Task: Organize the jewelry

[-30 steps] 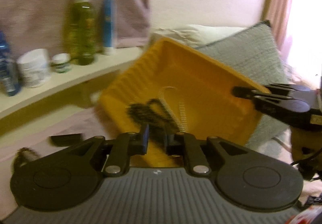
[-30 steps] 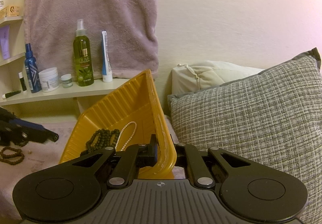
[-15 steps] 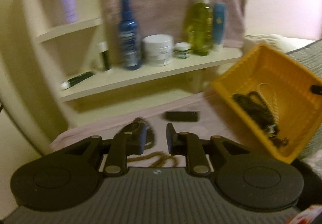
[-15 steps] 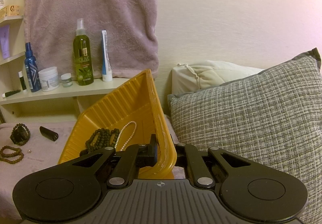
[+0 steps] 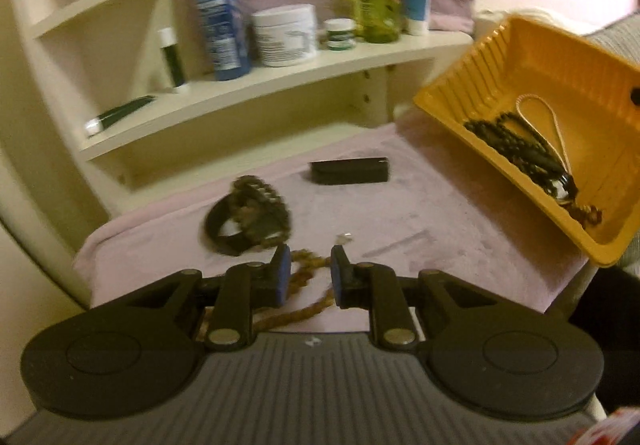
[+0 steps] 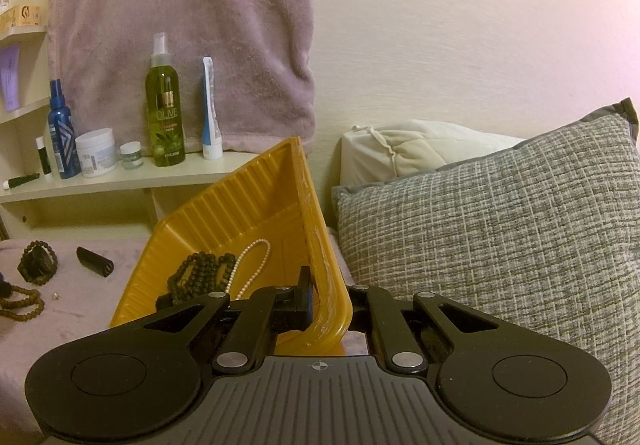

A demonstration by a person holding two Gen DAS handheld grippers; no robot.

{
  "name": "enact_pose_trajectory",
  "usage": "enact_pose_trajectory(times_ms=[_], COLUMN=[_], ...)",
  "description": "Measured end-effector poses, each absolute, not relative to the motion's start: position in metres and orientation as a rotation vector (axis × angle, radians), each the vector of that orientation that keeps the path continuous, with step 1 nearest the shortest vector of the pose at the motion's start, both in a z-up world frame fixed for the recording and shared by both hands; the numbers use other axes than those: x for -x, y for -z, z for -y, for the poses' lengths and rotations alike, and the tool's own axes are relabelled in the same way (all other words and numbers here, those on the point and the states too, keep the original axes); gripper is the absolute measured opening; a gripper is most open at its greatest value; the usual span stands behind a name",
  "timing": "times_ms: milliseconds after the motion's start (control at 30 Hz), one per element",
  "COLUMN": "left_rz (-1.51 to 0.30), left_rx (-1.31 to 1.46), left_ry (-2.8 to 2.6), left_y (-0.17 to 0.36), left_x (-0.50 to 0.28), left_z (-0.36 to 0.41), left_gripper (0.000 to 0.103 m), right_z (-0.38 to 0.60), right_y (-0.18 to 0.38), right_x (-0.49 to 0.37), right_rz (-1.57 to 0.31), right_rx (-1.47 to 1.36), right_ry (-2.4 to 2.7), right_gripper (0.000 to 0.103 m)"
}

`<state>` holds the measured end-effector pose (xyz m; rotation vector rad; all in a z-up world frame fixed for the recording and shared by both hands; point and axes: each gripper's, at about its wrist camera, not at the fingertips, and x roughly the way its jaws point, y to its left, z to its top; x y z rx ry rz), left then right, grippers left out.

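**Left claw over brown bead strand, tray held tilted**

While the right gripper (image 6: 330, 309) clamps the yellow tray (image 6: 256, 229) rim, the left gripper (image 5: 307, 275) hovers, jaws apart, over the brown beaded bracelet (image 5: 304, 281). Dark bracelets (image 5: 250, 215) lie at 11 o'clock, tray at 2. Next, probably: lower, close, carry.

"OLIVE" on the green spray bottle (image 6: 164, 113)
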<state>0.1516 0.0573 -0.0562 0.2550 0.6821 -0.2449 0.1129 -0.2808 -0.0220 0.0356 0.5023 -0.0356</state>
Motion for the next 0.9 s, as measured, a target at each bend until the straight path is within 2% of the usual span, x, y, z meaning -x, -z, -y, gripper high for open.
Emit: enact_pose_trajectory(times_ms=[833,900], left_rz=[-0.697,-0.702], left_rx=[-0.326,-0.316], left_ry=[0.315,0.317], left_y=[0.097,0.097], left_x=[-0.195,-0.196], left_z=[-0.029,-0.03], left_gripper=[0.019,0.016], right_z=[0.285,0.284], right_y=[0.024,0.024], right_x=[-0.116,-0.116], right_rz=[-0.523,-0.522], right_rx=[-0.018,-0.018], right_ry=[0.044,0.045], right_gripper=[0.007,0.007])
